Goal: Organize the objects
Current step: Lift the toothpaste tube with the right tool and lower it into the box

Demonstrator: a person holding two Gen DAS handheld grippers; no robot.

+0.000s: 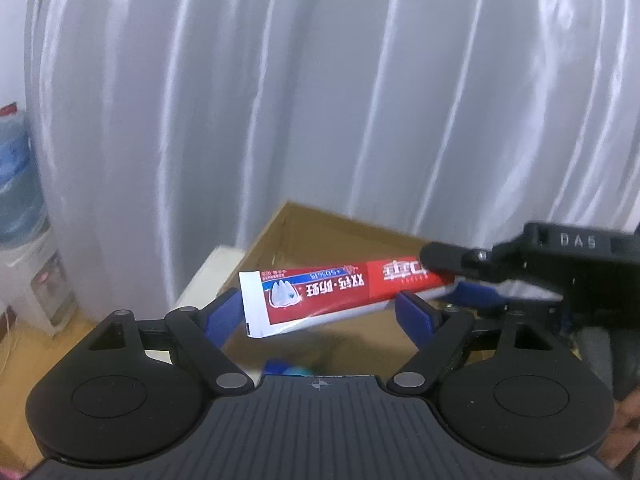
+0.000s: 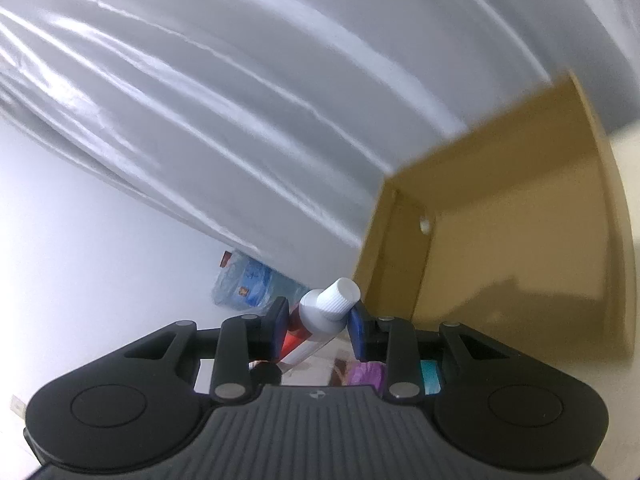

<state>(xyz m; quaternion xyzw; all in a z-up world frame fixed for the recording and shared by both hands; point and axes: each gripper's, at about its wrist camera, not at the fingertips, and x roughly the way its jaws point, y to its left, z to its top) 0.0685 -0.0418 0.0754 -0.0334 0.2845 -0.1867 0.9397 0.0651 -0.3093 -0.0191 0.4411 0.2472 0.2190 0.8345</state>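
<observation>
A red and white toothpaste tube hangs level in the air above an open cardboard box. My right gripper comes in from the right and is shut on the tube's cap end. In the right wrist view the white cap sticks up between the blue pads of my right gripper. My left gripper stands open just below the tube. The tube's flat crimped end lies by its left fingertip, and its pads do not press on the tube.
A white curtain fills the background. A water dispenser with a blue bottle stands at the far left on the wood floor. The box wall rises at the right. Small blue, purple and teal items lie below.
</observation>
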